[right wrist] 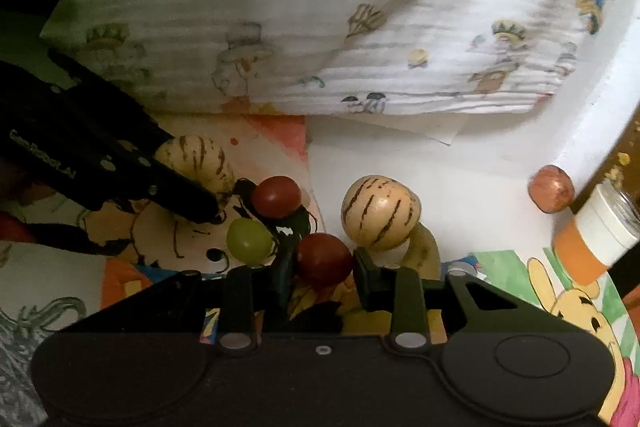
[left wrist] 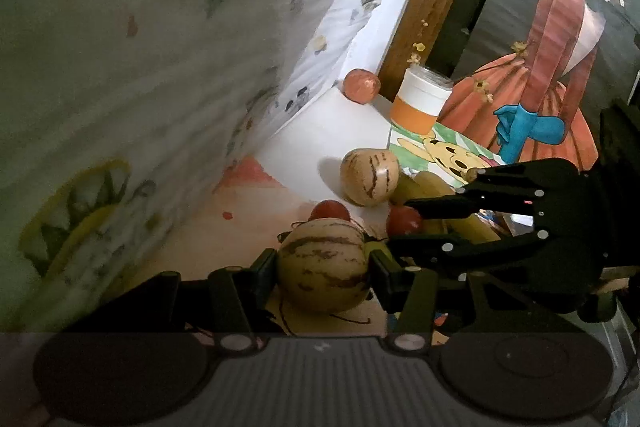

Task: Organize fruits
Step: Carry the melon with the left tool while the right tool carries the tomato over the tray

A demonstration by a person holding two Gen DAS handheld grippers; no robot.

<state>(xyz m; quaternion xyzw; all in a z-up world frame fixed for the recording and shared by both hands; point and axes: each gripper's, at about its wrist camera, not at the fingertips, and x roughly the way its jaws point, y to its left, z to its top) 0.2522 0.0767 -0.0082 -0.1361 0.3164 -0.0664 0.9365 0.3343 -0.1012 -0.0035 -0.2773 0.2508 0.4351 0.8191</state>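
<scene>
A cartoon-print mat beside bedding, seemingly; left fingers grasp a striped melon, right fingers a red fruit.

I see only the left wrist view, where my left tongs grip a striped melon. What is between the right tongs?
Observer: A red tomato. Both pads of the right tongs press on it.
Operator: Is any other fruit close beside it?
Observer: Yes, a green round fruit lies just outside the tongs. One finger stands between it and the tomato.
</scene>
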